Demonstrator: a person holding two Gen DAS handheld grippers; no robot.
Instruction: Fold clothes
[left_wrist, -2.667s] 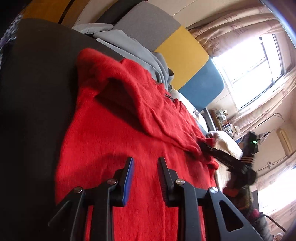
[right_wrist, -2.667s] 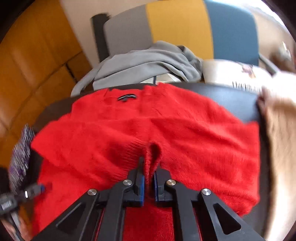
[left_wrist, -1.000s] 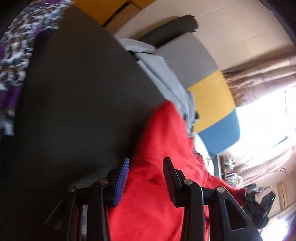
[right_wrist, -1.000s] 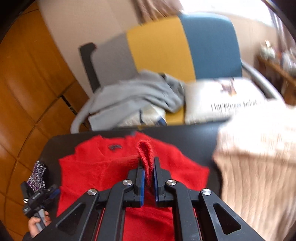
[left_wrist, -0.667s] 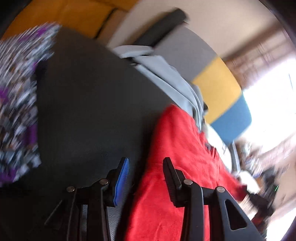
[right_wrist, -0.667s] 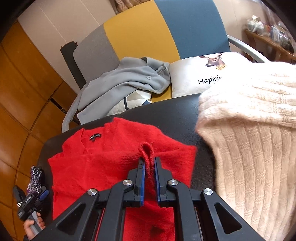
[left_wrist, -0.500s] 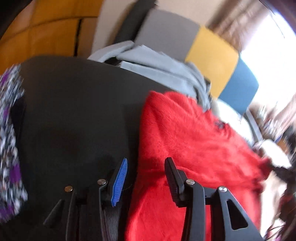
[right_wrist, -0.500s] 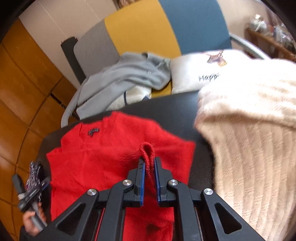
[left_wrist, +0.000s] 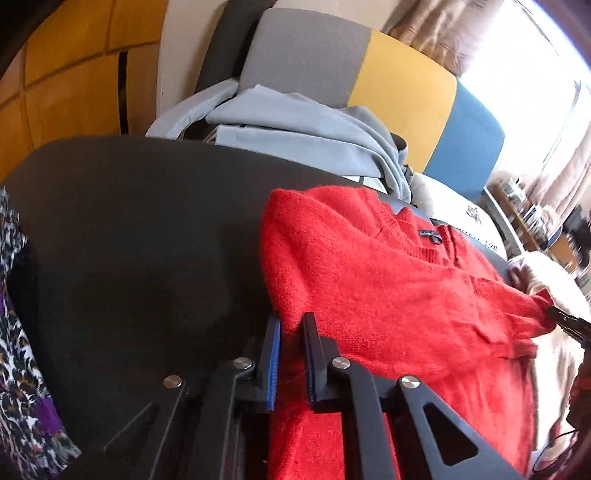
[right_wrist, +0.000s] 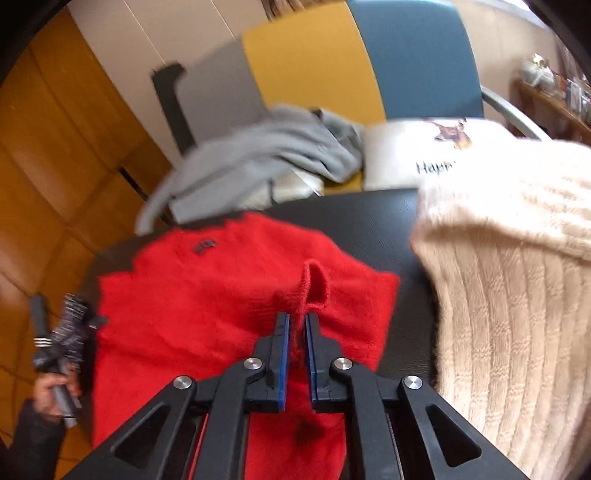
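The left tool (left_wrist: 291, 332) is angling steeply down at the dark counter (left_wrist: 140, 229), and its jaws have just been closing, now pinching the left edge of the red sweater (left_wrist: 388, 288), with a strip of red knit caught between the blue pads. In the right wrist view, the person's left hand (right_wrist: 51, 391) is showing at the far left, fingers wrapped around that tool's handle, a dark sleeve trailing below it. The red sweater is lying across the middle of the counter, neckline and label pointing away toward the chair, one cuff folded in over the body. A patterned purple cloth (left_wrist: 18, 369) is sitting at the counter's left margin. Moving right, the right tool (right_wrist: 295, 328) is also pointing down at a slant and is clenching the sweater's cuff, which is standing up as a small loop just above the nearly closed jaws. Behind the counter, a grey garment (right_wrist: 258, 158) is draping over the grey, yellow and blue chair (right_wrist: 332, 62), beside a white pillow (right_wrist: 436, 151). At the far right, a cream knit sweater (right_wrist: 509, 295) is lying heaped on the counter's edge, just beside the red one.
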